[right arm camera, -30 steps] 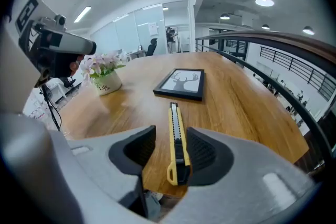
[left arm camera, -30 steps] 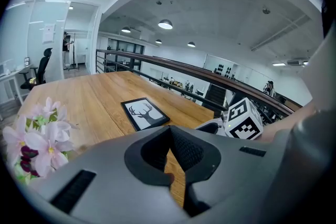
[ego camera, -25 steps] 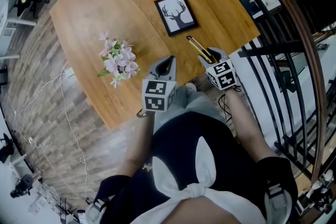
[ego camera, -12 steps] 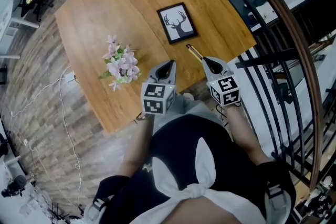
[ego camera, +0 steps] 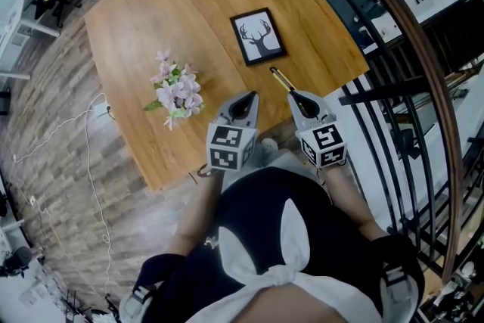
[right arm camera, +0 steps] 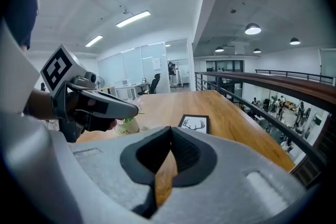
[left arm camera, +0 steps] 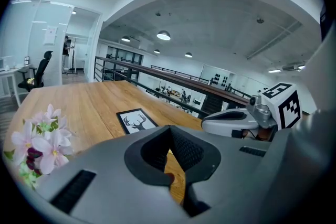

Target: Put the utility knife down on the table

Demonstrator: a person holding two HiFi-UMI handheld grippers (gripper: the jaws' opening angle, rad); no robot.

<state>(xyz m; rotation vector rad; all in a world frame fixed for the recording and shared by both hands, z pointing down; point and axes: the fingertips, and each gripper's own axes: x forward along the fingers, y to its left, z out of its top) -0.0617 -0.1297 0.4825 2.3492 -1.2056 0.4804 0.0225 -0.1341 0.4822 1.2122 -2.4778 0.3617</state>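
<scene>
Utility knife [ego camera: 281, 79]: a slim yellow-and-black knife lying flat on the wooden surface [ego camera: 144, 19], near its right-hand edge; it sits between the deer picture [ego camera: 259, 36] and the right gripper [ego camera: 295, 94], just ahead of that gripper's tip; whether the two touch cannot be told from the head view

Right gripper fingers [right arm camera: 185, 152]: drawn together until the tips meet, with only a thin wedge of bare wood showing between them; they hold nothing, and the knife does not show in this gripper's own view

Left gripper [ego camera: 249, 97]: hovers beside the right one, over the near edge of the surface; its fingers [left arm camera: 187, 150] are likewise closed at the tips, with nothing between them

How the knife should handle: probably light and rigid, with a hard smooth casing that could slip between padded fingers; long and thin, so it may pivot if gripped near one end; whether the blade is out is too small to tell

Where to take hold: judged best across the narrow width at mid-body, away from the blade end

Task state: the knife appears already set down

Writing and labels: no brand can be read on the knife; the picture shows an antlered deer head and no words; each gripper's cube bears black-and-white square markers, not text; the flowers [ego camera: 175, 92] stand in a pot with print too small to read
</scene>
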